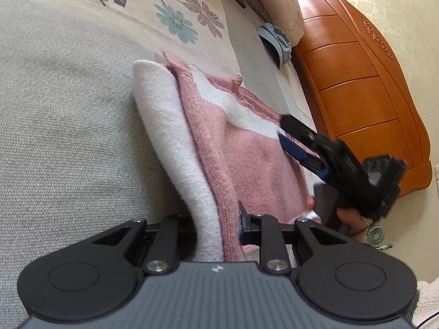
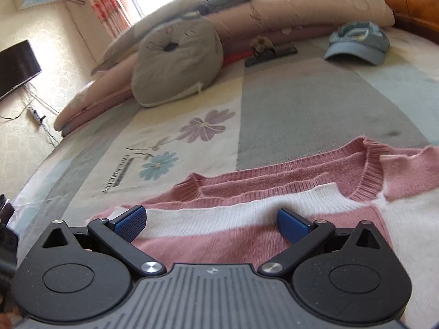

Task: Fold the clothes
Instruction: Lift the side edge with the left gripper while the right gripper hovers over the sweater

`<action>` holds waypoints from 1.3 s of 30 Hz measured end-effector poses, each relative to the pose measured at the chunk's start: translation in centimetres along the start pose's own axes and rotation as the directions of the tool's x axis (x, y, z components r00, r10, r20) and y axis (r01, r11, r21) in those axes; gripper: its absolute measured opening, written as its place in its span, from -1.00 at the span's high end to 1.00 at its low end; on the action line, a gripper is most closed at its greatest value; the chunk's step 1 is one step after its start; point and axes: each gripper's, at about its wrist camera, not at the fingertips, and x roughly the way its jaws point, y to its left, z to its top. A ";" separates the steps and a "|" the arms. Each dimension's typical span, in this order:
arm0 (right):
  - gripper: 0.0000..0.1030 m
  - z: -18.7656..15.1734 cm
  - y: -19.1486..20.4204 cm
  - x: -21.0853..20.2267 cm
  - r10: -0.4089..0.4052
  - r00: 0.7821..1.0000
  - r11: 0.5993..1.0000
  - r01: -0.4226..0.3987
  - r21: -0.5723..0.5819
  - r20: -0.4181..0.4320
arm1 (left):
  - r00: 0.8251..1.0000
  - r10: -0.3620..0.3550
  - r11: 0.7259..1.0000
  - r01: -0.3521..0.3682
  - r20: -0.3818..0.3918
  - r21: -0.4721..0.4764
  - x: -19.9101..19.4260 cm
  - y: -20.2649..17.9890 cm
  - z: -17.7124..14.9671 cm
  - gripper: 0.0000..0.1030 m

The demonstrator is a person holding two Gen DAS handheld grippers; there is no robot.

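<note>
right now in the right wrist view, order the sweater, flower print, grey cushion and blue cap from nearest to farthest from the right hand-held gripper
1. Sweater, directly under the right hand-held gripper.
2. Flower print, ahead on the bedspread.
3. Grey cushion far left and blue cap far right: too close to call.

Fuzzy knit sweater; coarse woven bedspread; glossy wooden headboard.
</note>
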 end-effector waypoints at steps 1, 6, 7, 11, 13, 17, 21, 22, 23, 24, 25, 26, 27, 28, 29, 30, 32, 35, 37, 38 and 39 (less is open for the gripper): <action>-1.00 0.3 -0.2 0.4 -0.002 1.000 1.000 0.002 0.005 -0.008 | 1.000 0.000 1.000 0.000 0.000 -0.002 0.0 0.1 0.0 0.54; -1.00 0.5 -0.1 -2.0 0.019 1.000 0.998 -0.018 0.052 -0.020 | 1.000 0.007 1.000 -0.007 0.006 0.001 -0.2 -0.1 -0.2 0.54; -1.00 0.2 0.0 -2.9 0.019 1.000 0.998 -0.018 0.054 -0.019 | 1.000 0.008 1.000 -0.008 0.007 -0.001 -0.2 -0.1 -0.2 0.54; -1.00 -2.4 0.3 -5.5 0.061 0.995 0.992 -0.053 0.111 -0.074 | 1.000 0.026 1.000 -0.026 0.010 0.011 -0.1 -0.6 -0.3 0.55; -1.00 -4.0 0.6 -6.4 0.067 0.993 0.992 -0.057 0.110 -0.094 | 0.999 0.039 0.999 -0.040 0.011 0.014 -0.1 -0.9 -0.3 0.55; -1.00 -5.9 2.0 -8.7 0.021 0.997 1.000 -0.020 0.018 -0.080 | 0.998 0.064 0.998 -0.065 0.012 0.018 0.0 -1.4 -0.3 0.55; -1.00 -6.1 2.3 -9.9 0.023 0.996 1.000 -0.022 0.019 -0.084 | 0.997 0.080 0.997 -0.080 0.015 0.017 0.0 -1.8 -0.3 0.51; -1.00 -6.0 2.1 -10.0 0.020 0.997 1.000 -0.018 0.025 -0.076 | 0.997 0.080 0.997 -0.080 0.016 0.013 0.0 -1.8 -0.4 0.49; -1.00 -5.9 2.0 -9.9 0.015 0.998 0.999 -0.013 0.034 -0.066 | 0.997 0.072 0.997 -0.072 0.016 0.013 0.1 -1.9 -0.4 0.38; -1.00 -5.8 1.7 -9.7 0.019 0.997 0.999 -0.016 0.047 -0.071 | 0.998 0.058 0.998 -0.058 0.016 0.016 0.2 -2.1 -0.4 0.19; -1.00 -6.0 1.4 -9.5 0.029 0.996 0.998 -0.023 0.067 -0.089 | 0.999 0.043 0.999 -0.044 0.016 0.018 0.2 -2.2 -0.4 0.09; -1.00 -6.1 1.0 -9.2 0.039 0.993 0.996 -0.030 0.089 -0.109 | 0.999 0.037 0.999 -0.037 0.018 0.022 0.3 -2.3 -0.4 -0.02; -1.00 -6.4 0.8 -9.3 0.047 0.991 0.994 -0.034 0.106 -0.123 | 0.999 0.043 0.999 -0.044 0.020 0.031 0.4 -2.6 -0.4 0.00; -1.00 -6.8 0.7 -9.5 0.053 0.989 0.992 -0.037 0.123 -0.136 | 0.998 0.056 0.997 -0.057 0.022 0.043 0.4 -2.9 -0.4 0.01; -1.00 -7.1 0.7 -9.8 0.052 0.989 0.992 -0.035 0.120 -0.137 | 0.998 0.065 0.997 -0.066 0.025 0.047 0.5 -3.0 -0.5 0.07; -1.00 -7.5 0.9 -10.1 0.047 0.990 0.993 -0.032 0.111 -0.136 | 0.997 0.070 0.996 -0.071 0.028 0.046 0.5 -3.1 -0.5 0.10; -1.00 -8.1 1.1 -10.6 0.040 0.990 0.995 -0.027 0.099 -0.137 | 0.996 0.084 0.996 -0.086 0.034 0.040 0.5 -3.1 -0.4 0.20; -1.00 -8.3 1.3 -11.1 0.040 0.988 0.995 -0.025 0.100 -0.149 | 0.990 0.135 0.991 -0.136 0.041 0.018 0.3 -2.9 -0.4 0.60; -1.00 -8.2 1.3 -11.4 0.046 0.987 0.994 -0.029 0.110 -0.153 | 0.989 0.140 0.990 -0.140 0.047 0.005 0.2 -2.8 -0.5 0.61; -1.00 -8.2 1.3 -11.6 0.049 0.987 0.993 -0.031 0.115 -0.155 | 0.988 0.143 0.990 -0.143 0.049 0.001 0.2 -2.8 -0.5 0.63; -1.00 -8.2 1.3 -11.8 0.051 0.987 0.993 -0.033 0.116 -0.155 | 0.987 0.152 0.988 -0.152 0.052 0.003 0.1 -3.0 -0.5 0.63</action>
